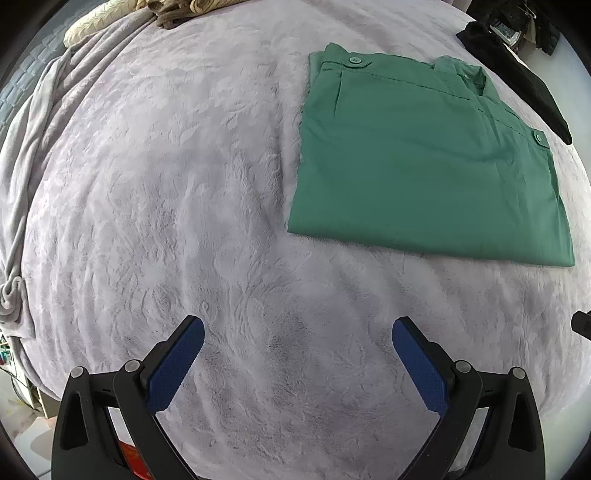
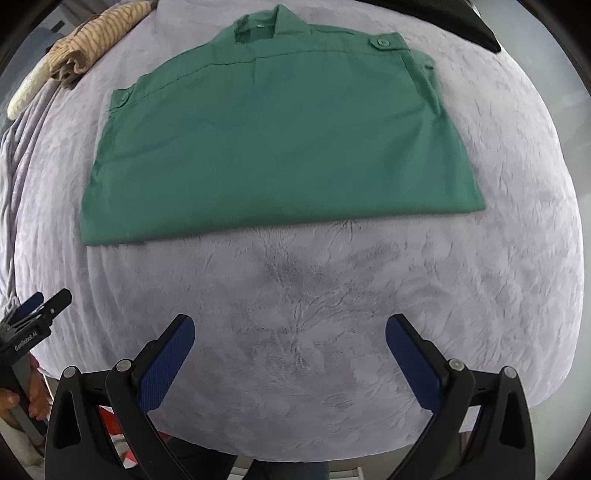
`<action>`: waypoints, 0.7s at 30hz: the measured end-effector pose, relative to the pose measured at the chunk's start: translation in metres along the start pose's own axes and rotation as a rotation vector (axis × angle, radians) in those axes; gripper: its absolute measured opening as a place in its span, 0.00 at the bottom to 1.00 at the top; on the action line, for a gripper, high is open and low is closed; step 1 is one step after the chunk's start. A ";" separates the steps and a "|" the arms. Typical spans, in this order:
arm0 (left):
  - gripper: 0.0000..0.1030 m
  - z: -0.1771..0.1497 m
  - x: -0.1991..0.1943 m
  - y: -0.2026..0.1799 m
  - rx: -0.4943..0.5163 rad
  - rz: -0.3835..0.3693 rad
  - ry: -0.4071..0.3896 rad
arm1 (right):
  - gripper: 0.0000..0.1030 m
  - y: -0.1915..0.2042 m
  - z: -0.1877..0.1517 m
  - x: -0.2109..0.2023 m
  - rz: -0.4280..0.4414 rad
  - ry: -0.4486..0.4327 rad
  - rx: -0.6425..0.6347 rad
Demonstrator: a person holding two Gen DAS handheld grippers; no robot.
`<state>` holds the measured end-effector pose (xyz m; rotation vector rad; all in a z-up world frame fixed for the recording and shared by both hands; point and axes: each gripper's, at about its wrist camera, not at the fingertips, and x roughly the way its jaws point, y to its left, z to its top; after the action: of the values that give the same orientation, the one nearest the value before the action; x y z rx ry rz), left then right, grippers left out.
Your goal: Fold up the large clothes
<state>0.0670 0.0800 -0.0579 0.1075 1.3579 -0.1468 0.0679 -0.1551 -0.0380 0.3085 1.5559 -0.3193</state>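
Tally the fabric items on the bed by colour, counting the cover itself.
Green: 1, the folded green shirt
Lavender: 1, the plush bed cover
Black: 1, the black garment at the far right edge
Beige or tan: 1, the bunched striped beige cloth at the far left corner
Total: 4

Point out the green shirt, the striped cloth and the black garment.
green shirt (image 2: 280, 147), right wrist view, middle of its folded back.
striped cloth (image 2: 103, 33), right wrist view, its bunched middle.
black garment (image 1: 517, 77), left wrist view, middle of its length.
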 end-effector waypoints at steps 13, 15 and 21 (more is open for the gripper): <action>0.99 0.012 0.023 0.012 -0.004 -0.002 0.030 | 1.00 0.016 0.001 0.036 0.235 0.065 0.100; 0.99 0.015 0.026 0.013 -0.008 -0.014 0.030 | 1.00 0.023 0.003 0.046 0.342 0.073 0.147; 0.99 0.029 0.036 0.023 -0.020 -0.038 0.035 | 1.00 0.047 0.015 0.079 0.563 0.125 0.246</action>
<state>0.1065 0.0967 -0.0873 0.0678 1.3963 -0.1642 0.0996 -0.1182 -0.1171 0.9507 1.4820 -0.0469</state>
